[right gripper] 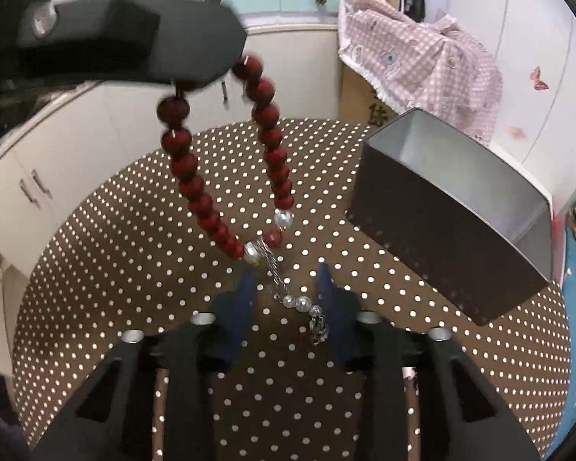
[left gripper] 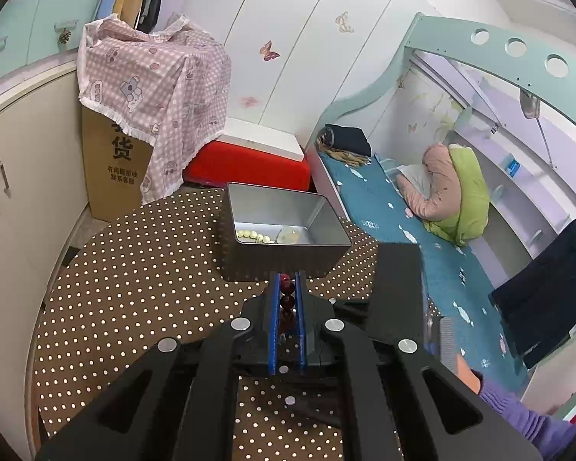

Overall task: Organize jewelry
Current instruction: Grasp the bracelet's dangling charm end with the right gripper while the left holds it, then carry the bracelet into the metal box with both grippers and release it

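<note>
A tin box (left gripper: 284, 247) sits on the table (left gripper: 134, 288), bracelet (left gripper: 255, 235) inside.

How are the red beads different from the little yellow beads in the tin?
The red beads are dark and big; the yellow beads are pale and small. The red beads hang in the air, pinched in the left gripper; the yellow beads lie loose on the tin floor. Both are round beads in a row.

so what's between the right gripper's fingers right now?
In the right wrist view, the right gripper stands open around the red bead strand's dangling silver-and-pearl tassel; polka-dot tablecloth beneath.
</note>
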The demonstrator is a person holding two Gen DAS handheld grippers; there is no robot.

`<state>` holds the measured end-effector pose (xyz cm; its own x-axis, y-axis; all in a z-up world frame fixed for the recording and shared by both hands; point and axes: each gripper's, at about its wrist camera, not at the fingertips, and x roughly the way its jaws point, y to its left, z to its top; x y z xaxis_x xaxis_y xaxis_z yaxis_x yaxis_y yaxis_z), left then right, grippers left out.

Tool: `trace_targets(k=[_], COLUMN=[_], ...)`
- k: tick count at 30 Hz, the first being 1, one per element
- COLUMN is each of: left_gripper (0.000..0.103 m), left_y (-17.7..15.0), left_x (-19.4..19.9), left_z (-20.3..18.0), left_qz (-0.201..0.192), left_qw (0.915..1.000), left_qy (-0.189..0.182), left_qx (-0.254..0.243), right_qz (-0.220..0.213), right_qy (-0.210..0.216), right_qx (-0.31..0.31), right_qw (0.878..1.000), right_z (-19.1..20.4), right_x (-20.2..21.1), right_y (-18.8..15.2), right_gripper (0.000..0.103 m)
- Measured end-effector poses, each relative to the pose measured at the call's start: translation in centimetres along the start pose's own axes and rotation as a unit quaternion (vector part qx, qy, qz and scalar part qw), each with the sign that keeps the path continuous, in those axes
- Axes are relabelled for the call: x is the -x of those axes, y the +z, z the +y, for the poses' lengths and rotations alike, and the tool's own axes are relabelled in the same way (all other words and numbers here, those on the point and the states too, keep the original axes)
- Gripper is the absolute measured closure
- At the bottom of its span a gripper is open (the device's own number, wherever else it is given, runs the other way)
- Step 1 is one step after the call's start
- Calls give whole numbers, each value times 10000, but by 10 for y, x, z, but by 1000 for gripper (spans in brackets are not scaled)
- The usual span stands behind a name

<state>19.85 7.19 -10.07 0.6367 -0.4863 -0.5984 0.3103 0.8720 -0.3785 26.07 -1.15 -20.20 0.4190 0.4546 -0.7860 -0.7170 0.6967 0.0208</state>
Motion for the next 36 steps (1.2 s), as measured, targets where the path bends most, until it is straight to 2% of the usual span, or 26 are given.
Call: trace_targets(k=[4,6,12,23,29,32,36], left_gripper=[97,97,97,97,97,97,97], left_y=[1,2,2,-6,-4,10,32], left_x=[2,3,1,-15,-24,-23,-20], left_z=[0,0,12,9,5,0,-10], left_qz=[-19,-37,-14,184,292,249,138], left_qw=[10000,10000,9995,9990,9993,9996,9998], left_qy=[-54,-31,309,385,161,-63,-112], left_qx=[-29,-34,90,108,167,141,-18], right_qz=[-33,-84,-165,-627,-813,-862,-910], right_qy=[40,-12,-196,-402,-354,-352,-345], right_qx=[22,-12,-52,-114,-180,-262,-526], right_qw=[10000,10000,9997,9972,9959,9953,9939], right_z=[1,-2,-2,-7,-14,-26,-50], right_x=[-5,-4,23,89,117,126,136], right_y=[0,-1,-4,6,13,22,32], right_gripper=[94,98,99,99,99,99,99])
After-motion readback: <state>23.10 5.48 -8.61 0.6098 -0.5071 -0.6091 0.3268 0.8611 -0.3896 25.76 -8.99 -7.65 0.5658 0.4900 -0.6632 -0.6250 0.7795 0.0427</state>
